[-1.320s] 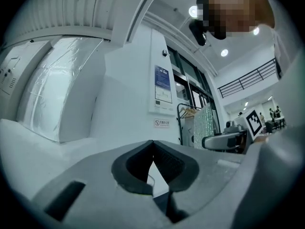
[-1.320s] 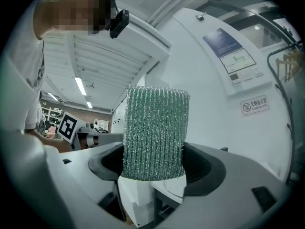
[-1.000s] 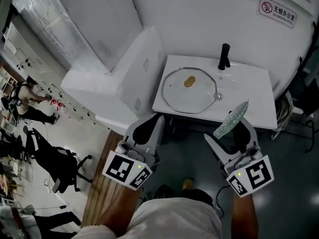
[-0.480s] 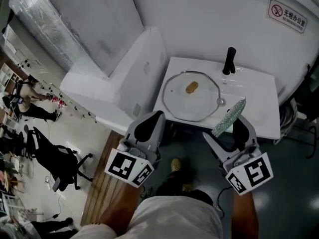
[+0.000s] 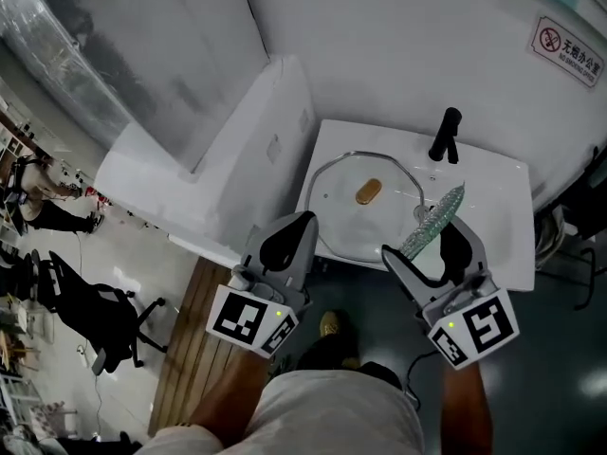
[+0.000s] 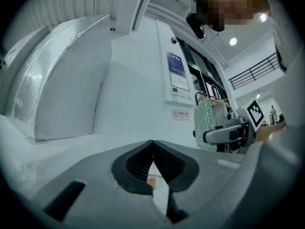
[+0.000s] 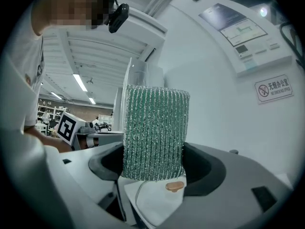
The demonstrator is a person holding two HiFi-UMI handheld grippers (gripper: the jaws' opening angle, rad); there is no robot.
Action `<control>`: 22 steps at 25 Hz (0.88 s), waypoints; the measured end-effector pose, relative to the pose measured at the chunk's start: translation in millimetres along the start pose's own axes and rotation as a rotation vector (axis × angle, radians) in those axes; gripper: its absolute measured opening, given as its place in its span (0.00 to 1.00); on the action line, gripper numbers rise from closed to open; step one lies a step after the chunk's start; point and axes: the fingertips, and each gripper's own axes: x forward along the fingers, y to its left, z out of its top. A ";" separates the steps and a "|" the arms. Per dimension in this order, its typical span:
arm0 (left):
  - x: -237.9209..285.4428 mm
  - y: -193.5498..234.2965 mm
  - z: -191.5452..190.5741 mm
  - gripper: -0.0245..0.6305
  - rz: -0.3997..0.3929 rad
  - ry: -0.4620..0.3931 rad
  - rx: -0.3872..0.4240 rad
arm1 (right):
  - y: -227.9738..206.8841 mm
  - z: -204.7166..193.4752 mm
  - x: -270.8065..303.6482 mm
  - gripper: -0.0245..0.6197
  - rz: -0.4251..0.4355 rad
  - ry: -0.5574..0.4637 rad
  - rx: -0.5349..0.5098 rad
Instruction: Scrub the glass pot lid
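Observation:
The glass pot lid [image 5: 360,207] lies flat on a white table [image 5: 493,245], its tan knob [image 5: 368,191] on top; the knob [image 7: 175,186] also shows low in the right gripper view. My right gripper [image 5: 429,240] is shut on a green glittery scrub pad [image 5: 432,223], held upright over the lid's right edge. The scrub pad [image 7: 153,132] fills the middle of the right gripper view. My left gripper [image 5: 302,224] is shut and holds nothing, hovering at the lid's near left edge. The left gripper [image 6: 152,152] shows its jaws touching.
A black faucet-like post [image 5: 445,134] stands at the table's far side. A large white curved machine [image 5: 199,173] lies left of the table. Behind is a white wall with a no-smoking sign [image 5: 569,50]. Office chairs [image 5: 90,316] and a person stand far left.
Both grippers have moved forward toward the table. The scrub pad now overlaps the lid's right edge, and the left gripper reaches the lid's near edge.

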 end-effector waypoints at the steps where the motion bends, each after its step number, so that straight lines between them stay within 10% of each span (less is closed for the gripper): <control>1: 5.2 5.3 -2.2 0.06 -0.002 0.002 -0.001 | -2.9 -0.9 7.6 0.58 0.000 0.003 -0.001; 22: 91.8 79.5 -35.6 0.06 -0.070 0.033 -0.020 | -44.4 -27.9 127.8 0.58 -0.026 0.094 0.002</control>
